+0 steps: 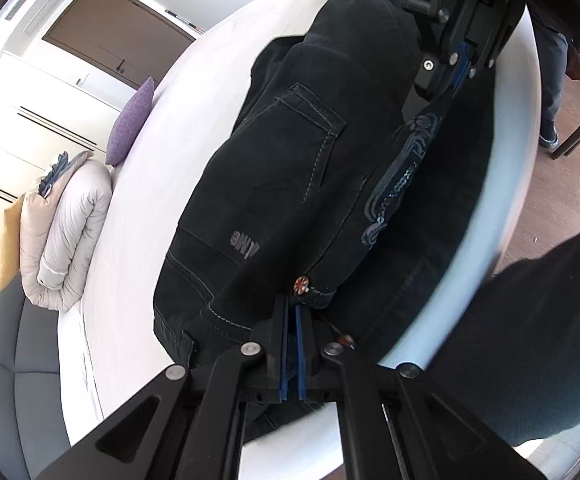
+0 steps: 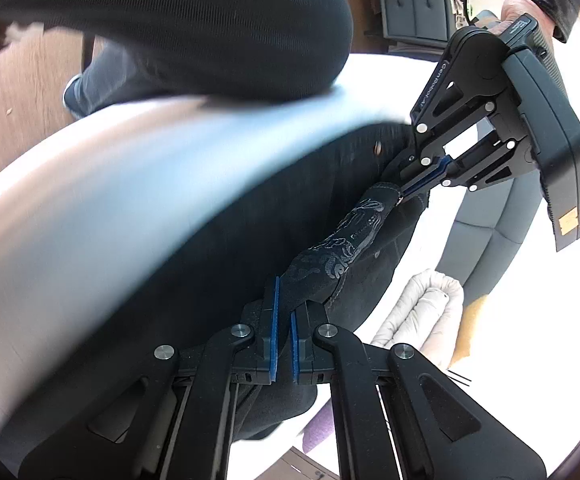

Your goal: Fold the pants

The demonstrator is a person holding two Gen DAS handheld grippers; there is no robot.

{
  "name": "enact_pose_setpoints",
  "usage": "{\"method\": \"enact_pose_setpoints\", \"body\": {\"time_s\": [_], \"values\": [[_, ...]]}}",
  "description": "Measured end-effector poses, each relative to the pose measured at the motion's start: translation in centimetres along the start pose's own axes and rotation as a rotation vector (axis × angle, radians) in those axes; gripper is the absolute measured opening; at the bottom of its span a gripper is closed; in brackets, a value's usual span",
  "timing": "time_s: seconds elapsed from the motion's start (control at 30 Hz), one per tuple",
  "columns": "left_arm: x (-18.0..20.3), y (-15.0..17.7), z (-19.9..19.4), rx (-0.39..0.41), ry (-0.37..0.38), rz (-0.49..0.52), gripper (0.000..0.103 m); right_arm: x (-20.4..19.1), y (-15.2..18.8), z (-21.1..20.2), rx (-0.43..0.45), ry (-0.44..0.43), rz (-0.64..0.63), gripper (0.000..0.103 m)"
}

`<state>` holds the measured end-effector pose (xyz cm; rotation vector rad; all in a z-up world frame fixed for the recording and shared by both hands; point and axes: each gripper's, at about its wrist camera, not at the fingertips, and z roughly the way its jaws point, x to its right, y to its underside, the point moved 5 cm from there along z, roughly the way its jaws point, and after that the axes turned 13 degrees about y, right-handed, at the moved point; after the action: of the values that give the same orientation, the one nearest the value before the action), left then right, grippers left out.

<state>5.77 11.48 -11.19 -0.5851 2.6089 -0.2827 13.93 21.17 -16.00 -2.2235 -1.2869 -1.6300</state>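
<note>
Here your left tool [image 1: 292, 320] and right tool [image 2: 283, 312] each pinch the waistband of the black pants [image 1: 290, 168], apparently stretched between them over the white bed [image 1: 209, 92].

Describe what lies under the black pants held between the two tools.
Under the black pants is a white bed surface, seen around the edges of the pants. The left tool and right tool grip the waistband. The bed directly beneath the fabric is covered.

A white bed [image 1: 137, 208] carries the black pants [image 1: 290, 184], a purple cushion [image 1: 131, 128] and a rolled beige duvet [image 1: 69, 232].
</note>
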Motion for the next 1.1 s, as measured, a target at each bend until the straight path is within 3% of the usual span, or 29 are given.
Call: {"method": "enact_pose_setpoints", "body": {"time_s": [0.17, 0.33, 0.57, 0.6, 0.7, 0.8, 0.97, 1.03, 1.1], "values": [[-0.3, 0.6, 0.1, -0.007, 0.004, -0.026, 0.003, 2.0, -1.5, 3.1, -0.013, 0.0, 0.013, 0.003], [0.8, 1.0, 0.8, -0.005, 0.012, -0.042, 0.003, -1.8, -2.2, 0.2, -0.033, -0.007, 0.027, 0.003], [1.4, 1.6, 1.3, -0.013, -0.01, -0.092, 0.009, -2.7, -3.9, 0.1, -0.063, -0.04, 0.091, 0.004], [1.5, 1.7, 1.1, -0.023, -0.004, -0.099, 0.016, -2.6, -3.7, 0.8, -0.069, -0.042, 0.11, 0.004], [1.2, 2.2, -0.2, -0.035, 0.027, -0.149, 0.064, -2.3, -3.5, 1.9, -0.092, -0.036, 0.165, 0.005], [-0.7, 1.9, -2.1, 0.019, 0.017, -0.264, 0.065, -2.7, -3.6, 2.3, -0.119, -0.021, 0.22, 0.005], [-4.8, -2.0, -2.6, 0.192, 0.025, -0.51, 0.063, -3.6, -3.0, 3.7, -0.169, 0.016, 0.375, 0.006], [-5.4, -3.0, 0.3, 0.161, 0.066, -0.586, 0.059, -3.6, -3.2, 3.2, -0.194, 0.03, 0.435, 0.006], [-5.2, -3.3, 3.9, 0.072, 0.076, -0.609, 0.052, -3.0, -2.8, 3.1, -0.224, 0.041, 0.547, 0.011]]}}
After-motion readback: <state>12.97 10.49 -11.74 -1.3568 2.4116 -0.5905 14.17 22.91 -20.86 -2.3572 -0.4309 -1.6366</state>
